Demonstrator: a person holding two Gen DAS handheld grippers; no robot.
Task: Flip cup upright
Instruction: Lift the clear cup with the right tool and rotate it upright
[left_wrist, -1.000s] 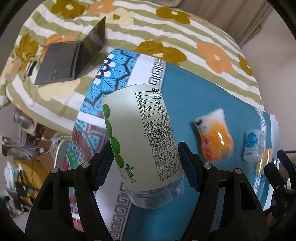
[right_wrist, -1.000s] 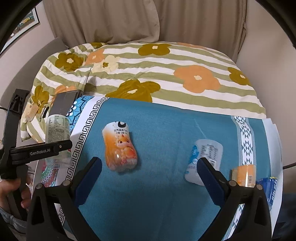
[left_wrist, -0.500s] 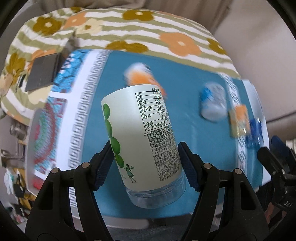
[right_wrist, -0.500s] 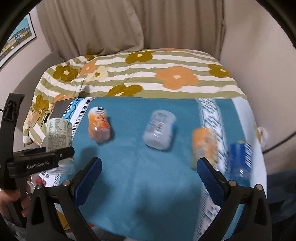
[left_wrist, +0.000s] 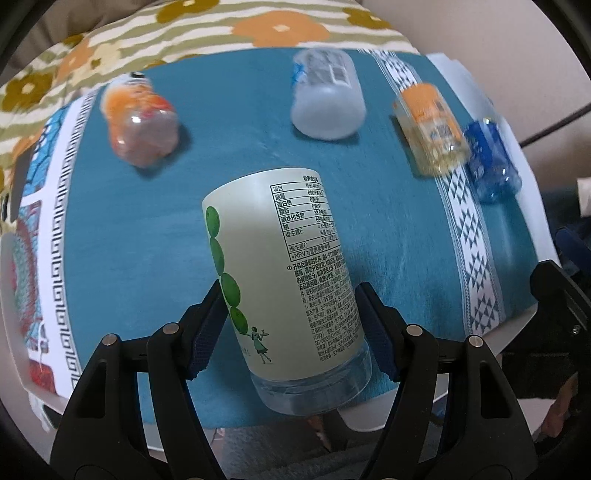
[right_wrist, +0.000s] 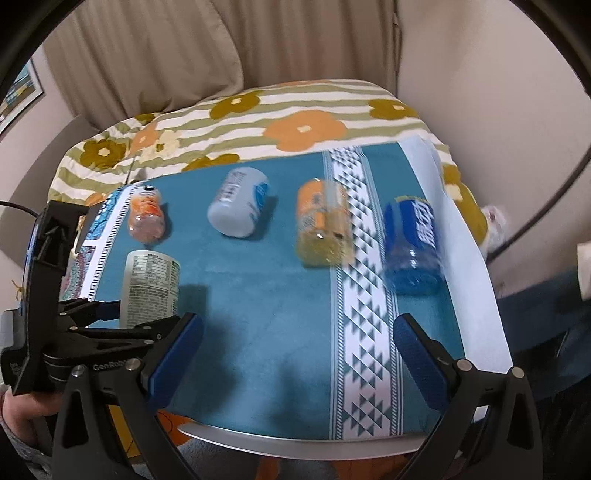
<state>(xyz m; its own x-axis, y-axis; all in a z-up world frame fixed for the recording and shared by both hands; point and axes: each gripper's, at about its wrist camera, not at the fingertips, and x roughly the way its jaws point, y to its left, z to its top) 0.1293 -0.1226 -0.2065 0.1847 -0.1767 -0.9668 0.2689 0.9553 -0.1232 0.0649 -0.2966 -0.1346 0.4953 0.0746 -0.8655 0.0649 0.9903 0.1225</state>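
Observation:
My left gripper (left_wrist: 291, 328) is shut on a pale green-labelled cup (left_wrist: 284, 266) with green dots and a clear end toward the camera. It holds the cup above the near part of the teal tablecloth (left_wrist: 129, 229). In the right wrist view the same cup (right_wrist: 151, 284) stands roughly upright in the left gripper (right_wrist: 110, 325) at the table's left. My right gripper (right_wrist: 299, 343) is open and empty above the table's front edge.
Several cups lie on their sides across the far part of the table: an orange one (right_wrist: 146, 218), a white one (right_wrist: 238, 206), a yellow-orange one (right_wrist: 323, 221) and a blue one (right_wrist: 413, 243). A flowered bedspread (right_wrist: 295, 118) lies behind the table.
My left gripper has swung right with the cup, from over the table's left edge to over the teal cloth. The right gripper has turned right and pulled back, bringing the yellow-orange and blue cups into full view.

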